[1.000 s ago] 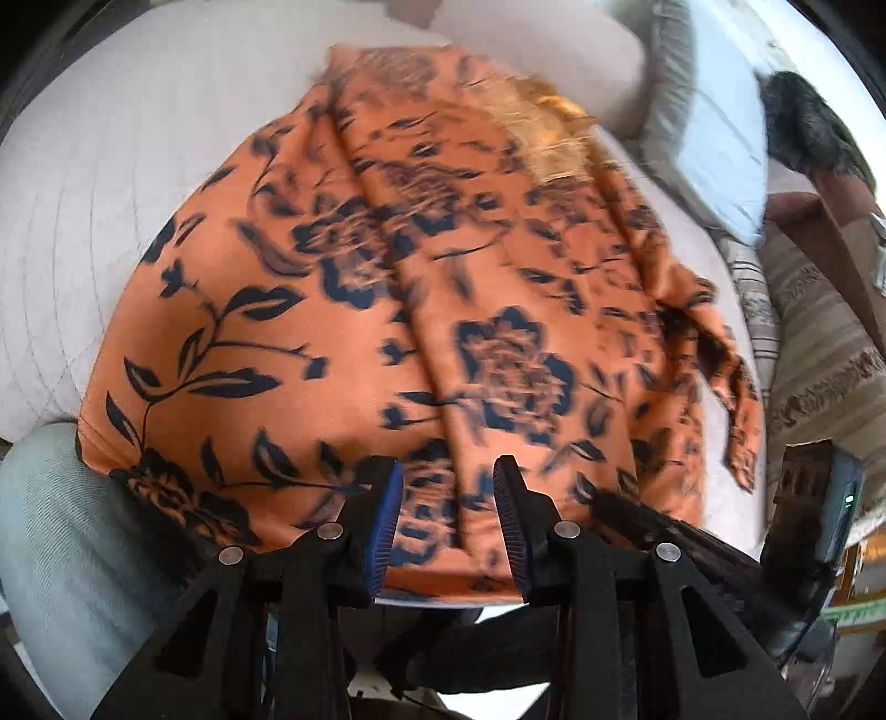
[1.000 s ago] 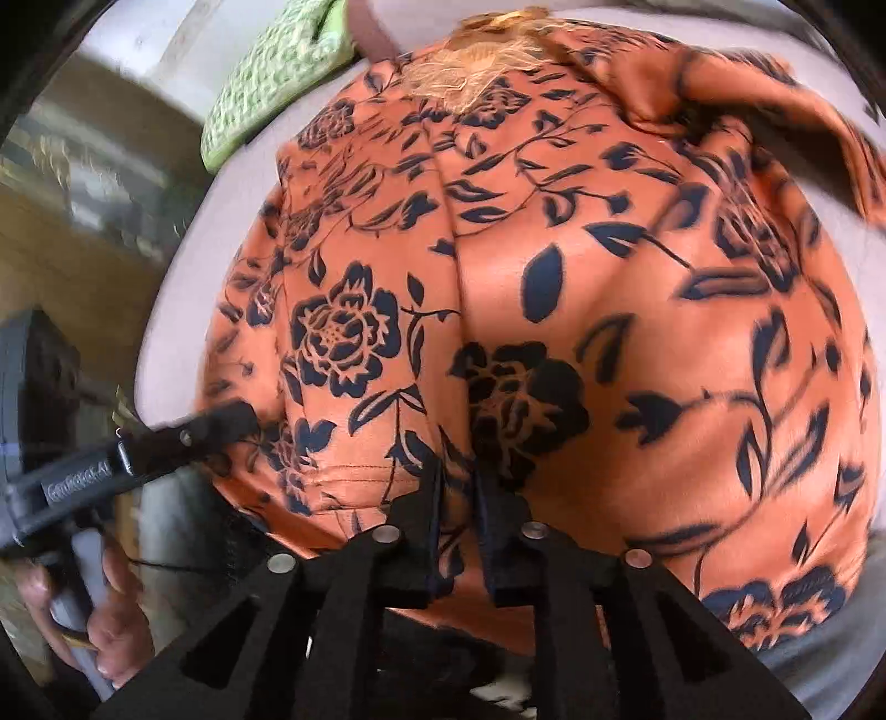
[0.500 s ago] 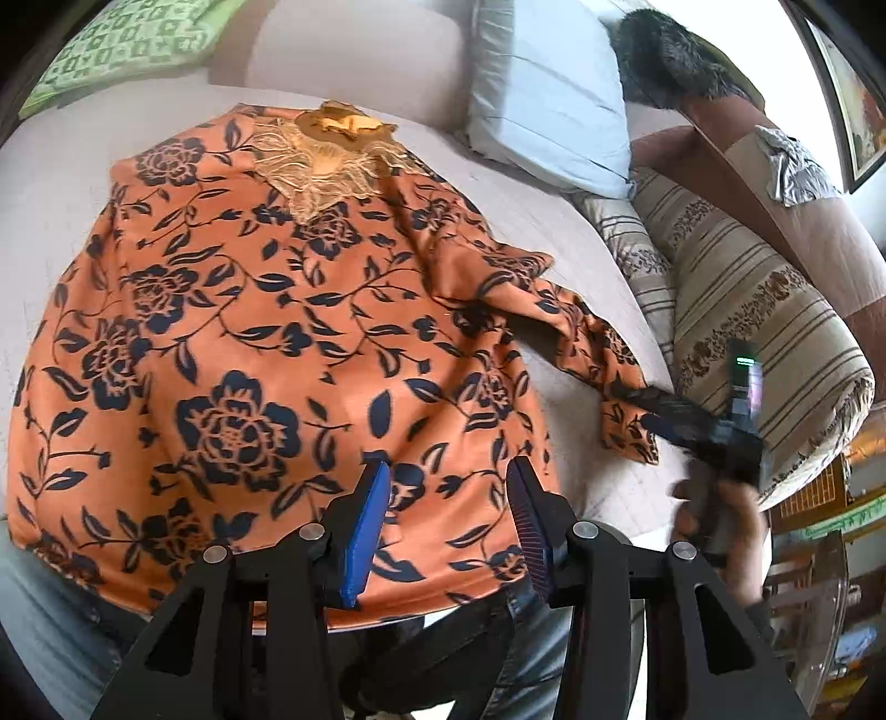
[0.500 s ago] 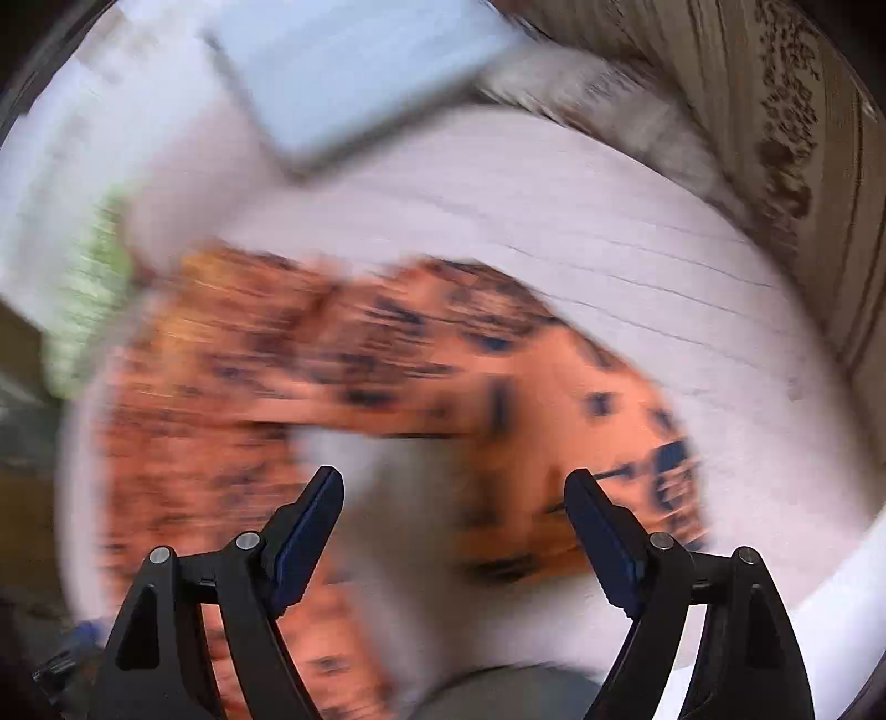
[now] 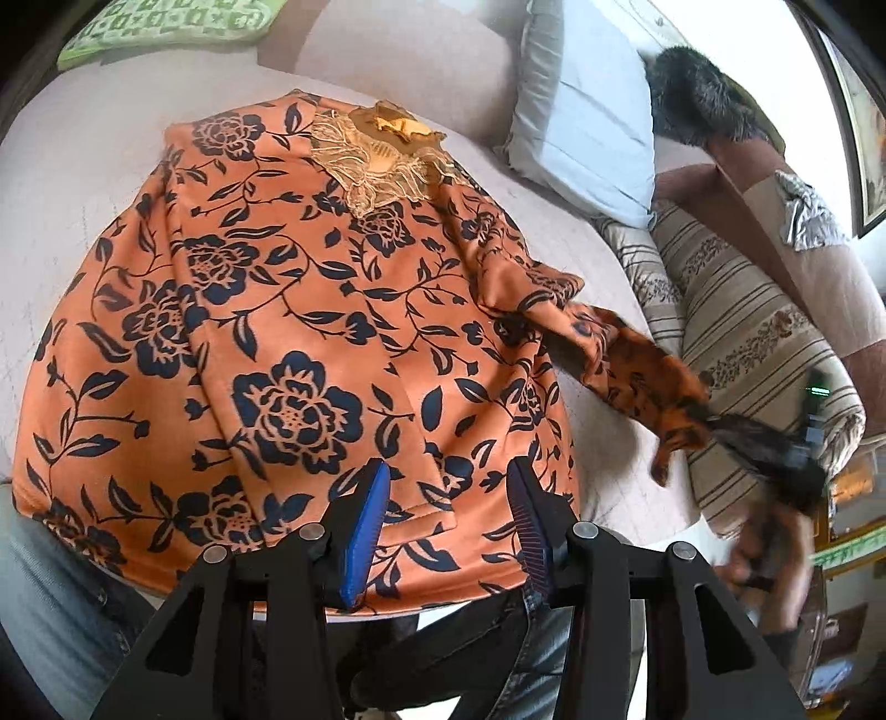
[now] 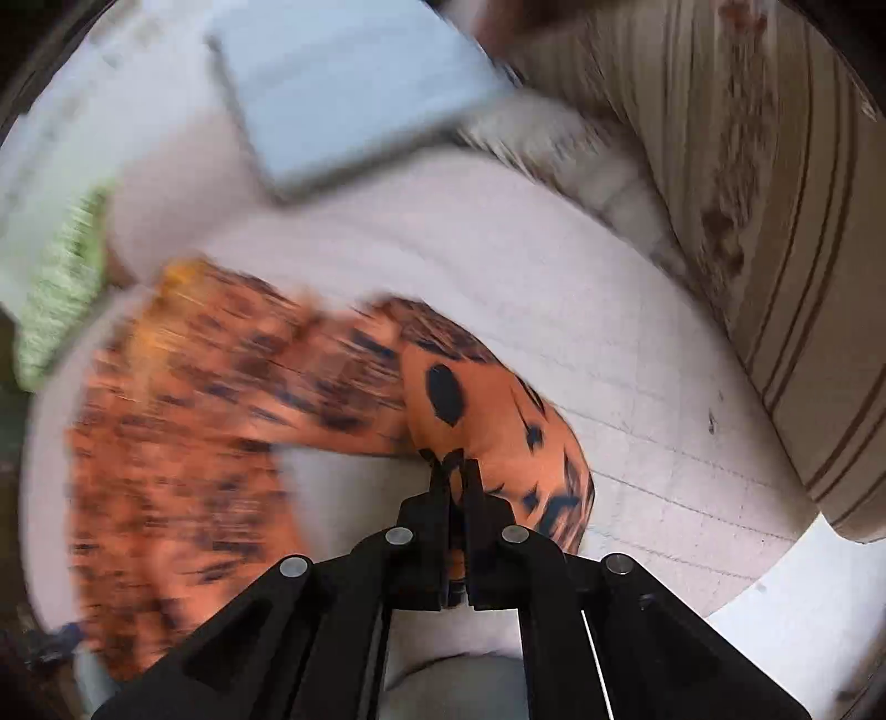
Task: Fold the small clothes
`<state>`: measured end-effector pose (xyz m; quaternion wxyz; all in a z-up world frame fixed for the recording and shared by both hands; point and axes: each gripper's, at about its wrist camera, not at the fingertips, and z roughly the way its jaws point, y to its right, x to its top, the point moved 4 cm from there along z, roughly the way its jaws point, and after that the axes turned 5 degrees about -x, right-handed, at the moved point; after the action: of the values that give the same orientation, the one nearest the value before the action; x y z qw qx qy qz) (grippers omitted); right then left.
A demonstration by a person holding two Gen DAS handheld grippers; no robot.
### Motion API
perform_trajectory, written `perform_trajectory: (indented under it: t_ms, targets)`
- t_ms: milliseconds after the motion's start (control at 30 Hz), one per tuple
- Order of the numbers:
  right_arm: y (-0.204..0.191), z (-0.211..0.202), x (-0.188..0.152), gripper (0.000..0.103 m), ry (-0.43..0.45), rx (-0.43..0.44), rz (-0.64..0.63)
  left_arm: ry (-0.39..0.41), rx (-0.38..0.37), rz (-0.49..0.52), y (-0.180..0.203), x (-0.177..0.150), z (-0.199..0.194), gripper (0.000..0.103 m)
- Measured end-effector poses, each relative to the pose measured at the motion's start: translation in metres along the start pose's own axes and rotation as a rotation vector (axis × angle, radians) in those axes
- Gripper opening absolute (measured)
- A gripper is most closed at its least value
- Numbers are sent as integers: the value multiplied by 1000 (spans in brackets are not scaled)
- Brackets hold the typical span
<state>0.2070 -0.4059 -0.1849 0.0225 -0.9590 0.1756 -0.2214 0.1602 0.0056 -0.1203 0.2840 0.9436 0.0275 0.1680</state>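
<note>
Orange floral garment (image 5: 310, 343): smooth cloth, slight sheen; lace collar (image 5: 376, 160); quilted matt bedcover (image 6: 637, 421).

The left hand-held gripper (image 5: 446, 518) tilts downward with its blue-padded jaws parted and nothing between them. The right hand-held gripper (image 6: 455, 487) has just snapped closed, jaws pinched on orange floral cloth, the person's hand (image 5: 767, 554) blurred beneath its handle.

I'm working in a home, a bedroom by the look: a quilted bed (image 5: 83, 183), a pale pillow (image 5: 587, 111), a green cushion (image 5: 166, 22), a striped bolster (image 5: 758, 343) and a framed picture (image 5: 864, 122).
</note>
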Motion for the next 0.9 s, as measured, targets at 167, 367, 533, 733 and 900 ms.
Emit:
perform_trajectory:
  t_ms: [167, 367, 533, 733, 900]
  targets:
    - [-84, -88, -22, 3, 88, 256, -114, 57, -51, -62, -27, 11, -26, 44]
    - [-217, -101, -102, 3, -16, 498, -378, 109, -73, -177, -91, 25, -59, 44]
    - [-309, -59, -180, 27, -164, 694, -584, 115, -24, -219, -146, 32, -69, 46]
    - [-300, -22, -181, 53, -269, 698, -506, 88, 22, -220, -173, 26, -64, 45]
    - [-213, -8, -115, 68, -168, 597, -263, 23, -20, -107, -137, 34, -37, 46]
